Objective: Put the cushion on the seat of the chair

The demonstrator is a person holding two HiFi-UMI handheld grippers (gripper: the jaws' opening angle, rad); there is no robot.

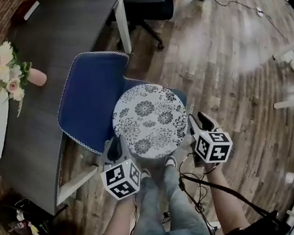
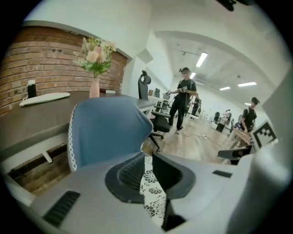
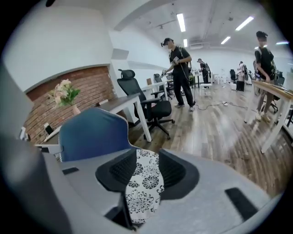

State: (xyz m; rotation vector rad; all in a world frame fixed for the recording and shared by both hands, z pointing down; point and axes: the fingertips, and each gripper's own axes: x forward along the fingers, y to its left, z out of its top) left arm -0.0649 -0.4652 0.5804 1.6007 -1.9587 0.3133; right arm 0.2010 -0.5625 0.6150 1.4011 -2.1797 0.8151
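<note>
Left gripper (image 1: 113,147) and right gripper (image 1: 198,127) each pinch floral round cushion (image 1: 148,120) (opposite edges), above blue chair (image 1: 88,93).

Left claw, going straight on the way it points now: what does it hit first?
Apart from the cushion it grips, the left claw would probably meet the blue chair's backrest first, near its right edge, though depth is hard to judge here.

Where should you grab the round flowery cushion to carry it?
By its thin rim, from the person's side, one gripper on each flank. The round black-and-white flowered cushion is flat and wide, so only the edge fits between jaws, as the left gripper and right gripper show.
</note>
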